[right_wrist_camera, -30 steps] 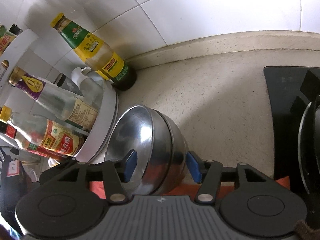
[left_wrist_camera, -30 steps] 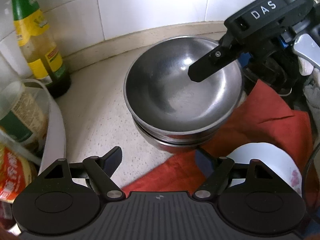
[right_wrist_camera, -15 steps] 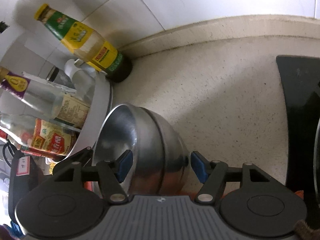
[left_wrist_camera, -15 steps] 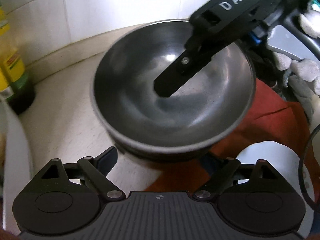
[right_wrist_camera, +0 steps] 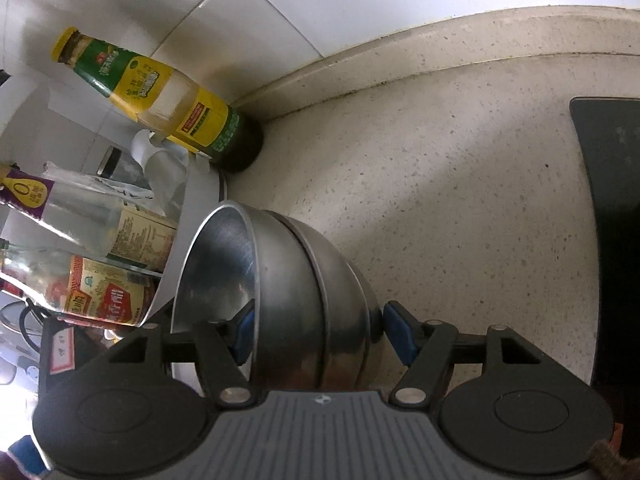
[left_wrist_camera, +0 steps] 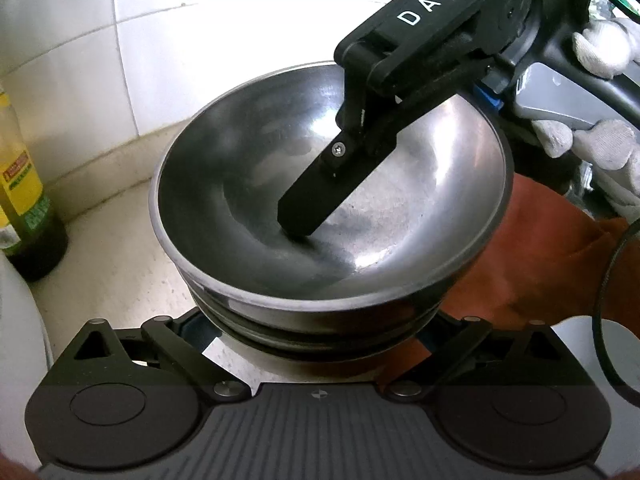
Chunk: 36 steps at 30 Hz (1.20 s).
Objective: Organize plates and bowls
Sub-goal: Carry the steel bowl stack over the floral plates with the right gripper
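1. Three nested steel bowls [left_wrist_camera: 332, 216] sit at frame centre on the counter [right_wrist_camera: 440, 200], partly over a red cloth [left_wrist_camera: 532, 248].
2. Left gripper [left_wrist_camera: 316, 320]: jaws opening, set wide either side of the stack's base; the fingertips are hidden beneath the rims.
3. Right gripper [right_wrist_camera: 320, 334]: one finger [left_wrist_camera: 320, 196] inside the top bowl, one outside; pad contact cannot be determined.
4. A white plate [left_wrist_camera: 576, 332] at lower right is cut off.
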Tool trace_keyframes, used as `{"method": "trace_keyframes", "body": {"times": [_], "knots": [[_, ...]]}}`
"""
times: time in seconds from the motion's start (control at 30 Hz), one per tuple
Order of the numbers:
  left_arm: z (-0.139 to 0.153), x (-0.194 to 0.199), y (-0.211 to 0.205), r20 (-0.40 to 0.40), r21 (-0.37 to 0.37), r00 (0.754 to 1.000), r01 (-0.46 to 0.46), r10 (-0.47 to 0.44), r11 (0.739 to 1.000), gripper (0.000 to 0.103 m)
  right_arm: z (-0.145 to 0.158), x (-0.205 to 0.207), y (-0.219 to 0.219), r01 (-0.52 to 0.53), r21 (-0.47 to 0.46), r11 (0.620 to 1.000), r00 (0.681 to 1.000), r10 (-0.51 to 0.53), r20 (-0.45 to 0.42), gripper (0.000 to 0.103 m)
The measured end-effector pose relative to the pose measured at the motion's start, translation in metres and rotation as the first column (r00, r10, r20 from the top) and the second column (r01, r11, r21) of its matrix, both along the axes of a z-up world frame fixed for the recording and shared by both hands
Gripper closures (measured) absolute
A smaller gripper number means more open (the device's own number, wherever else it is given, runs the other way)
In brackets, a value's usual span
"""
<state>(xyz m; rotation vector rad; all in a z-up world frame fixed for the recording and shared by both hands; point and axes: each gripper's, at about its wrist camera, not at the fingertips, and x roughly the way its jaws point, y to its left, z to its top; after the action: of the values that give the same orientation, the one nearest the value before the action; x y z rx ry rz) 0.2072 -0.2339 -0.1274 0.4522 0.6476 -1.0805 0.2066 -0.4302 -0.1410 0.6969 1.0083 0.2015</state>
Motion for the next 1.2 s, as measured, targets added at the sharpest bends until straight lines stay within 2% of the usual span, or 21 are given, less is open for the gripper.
{"method": "trace_keyframes", "body": {"times": [0.23, 0.27, 0.53, 0.87, 1.2], "knots": [[-0.001, -0.007, 0.001, 0.029, -0.018, 0.999, -0.029, 0.03, 0.999, 0.002, -0.001, 0.0, 0.0, -0.02, 0.005, 1.0, 0.999, 0.02, 0.026, 0.042], [-0.001, -0.018, 0.006, 0.036, -0.024, 0.999, -0.032, 0.033, 0.999, 0.002, -0.001, 0.0, 0.0, -0.025, 0.005, 1.0, 0.999, 0.025, 0.03, 0.041], [0.003, -0.036, 0.016, 0.094, -0.068, 0.993, -0.057, 0.064, 0.996, 0.0, 0.011, -0.005, 0.002, -0.05, 0.0, 0.999, 0.995, 0.049, 0.084, 0.041], [0.031, -0.072, 0.028, 0.156, -0.108, 0.983, -0.08, 0.097, 0.991, 0.0, 0.044, -0.019, 0.012, -0.06, -0.029, 0.998, 0.985, 0.064, 0.159, 0.042], [0.067, -0.144, 0.042, 0.232, -0.129, 0.962, -0.118, 0.146, 0.985, 0.0, 0.088, -0.059, 0.026, -0.08, -0.076, 0.994, 0.964, 0.097, 0.249, 0.042]]}}
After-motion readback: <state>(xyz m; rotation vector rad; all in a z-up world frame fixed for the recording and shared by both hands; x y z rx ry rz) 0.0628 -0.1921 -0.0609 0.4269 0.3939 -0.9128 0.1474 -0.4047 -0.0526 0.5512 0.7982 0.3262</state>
